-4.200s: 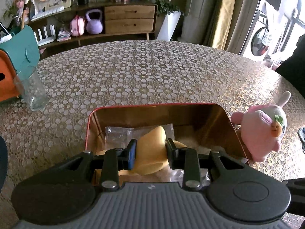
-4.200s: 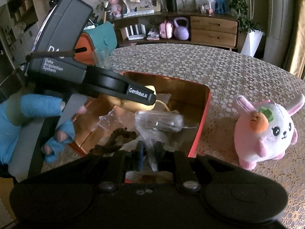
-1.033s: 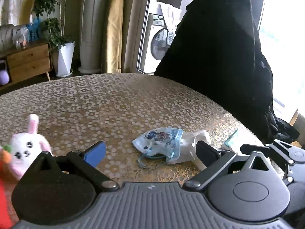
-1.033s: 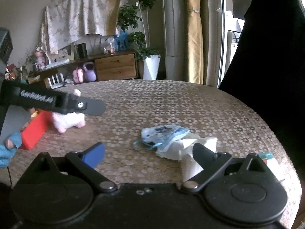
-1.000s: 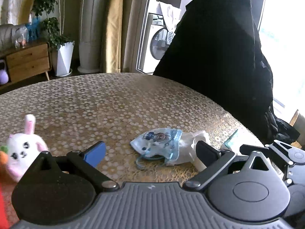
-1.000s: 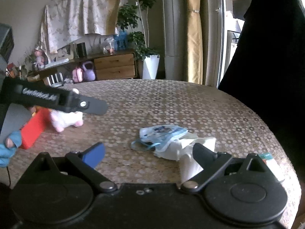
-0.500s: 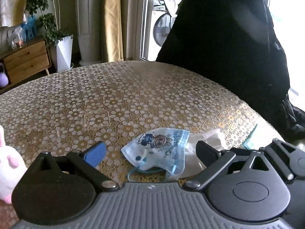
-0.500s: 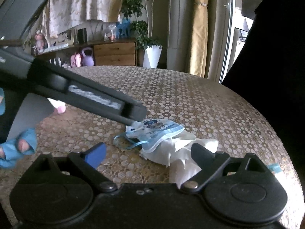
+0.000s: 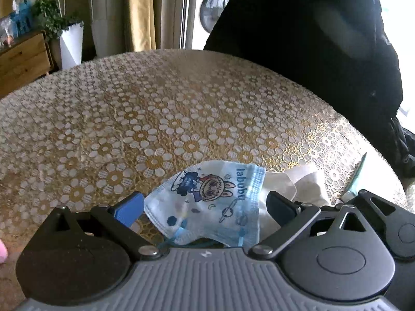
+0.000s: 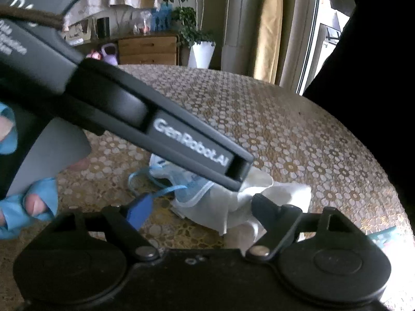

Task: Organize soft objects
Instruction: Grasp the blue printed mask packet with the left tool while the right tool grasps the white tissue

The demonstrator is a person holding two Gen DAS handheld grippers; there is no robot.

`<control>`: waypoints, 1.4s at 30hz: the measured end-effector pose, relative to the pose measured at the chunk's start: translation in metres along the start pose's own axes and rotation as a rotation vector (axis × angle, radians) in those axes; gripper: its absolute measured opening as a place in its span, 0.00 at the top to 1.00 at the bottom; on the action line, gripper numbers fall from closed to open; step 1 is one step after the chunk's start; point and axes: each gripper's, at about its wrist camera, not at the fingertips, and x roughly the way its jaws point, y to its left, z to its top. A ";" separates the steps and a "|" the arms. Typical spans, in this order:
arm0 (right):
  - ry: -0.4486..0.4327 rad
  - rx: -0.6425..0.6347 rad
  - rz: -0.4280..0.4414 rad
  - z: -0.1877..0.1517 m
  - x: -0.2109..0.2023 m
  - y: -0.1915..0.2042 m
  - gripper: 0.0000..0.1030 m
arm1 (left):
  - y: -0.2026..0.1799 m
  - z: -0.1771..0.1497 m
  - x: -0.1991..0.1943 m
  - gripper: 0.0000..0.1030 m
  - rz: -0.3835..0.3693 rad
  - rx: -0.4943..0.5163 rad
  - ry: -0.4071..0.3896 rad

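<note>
A light blue face mask [image 9: 207,202] with a cartoon print lies on the flowered tablecloth, partly over a crumpled white cloth [image 9: 298,186]. My left gripper [image 9: 205,207] is open, its fingers on either side of the mask, low over it. In the right wrist view the left gripper's body crosses above the mask [image 10: 186,184] and the white cloth [image 10: 233,202]. My right gripper [image 10: 199,210] is open, just short of the cloth and mask.
The round table [image 9: 181,108] has a gold and white flower cover. A dark-clothed person [image 9: 324,39] stands at its far right edge. A small teal card [image 9: 356,176] lies near the cloth. A sliver of the pink plush [image 9: 2,252] shows at far left.
Both grippers have moved closer to the mask and cloth. The left gripper has dropped lower, its fingers now flanking the mask. The pink rabbit plush has slid out of the left view.
</note>
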 end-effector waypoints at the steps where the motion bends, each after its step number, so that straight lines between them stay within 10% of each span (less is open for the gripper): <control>1: 0.003 -0.005 0.000 -0.001 0.002 0.001 0.20 | 0.001 0.000 0.003 0.02 -0.007 -0.005 0.006; 13: 0.018 -0.033 -0.008 -0.004 0.012 0.006 0.24 | 0.005 0.001 0.023 0.08 -0.010 -0.011 0.034; 21: 0.014 -0.002 0.006 -0.004 0.013 -0.002 0.31 | 0.023 0.007 0.020 0.54 -0.032 -0.063 0.019; 35: 0.014 0.137 -0.062 0.005 0.015 -0.028 0.88 | 0.064 0.005 -0.003 0.67 -0.084 -0.219 -0.019; 42: -0.030 0.226 -0.043 0.009 0.003 -0.039 0.91 | 0.076 -0.002 -0.020 0.74 -0.053 -0.222 -0.030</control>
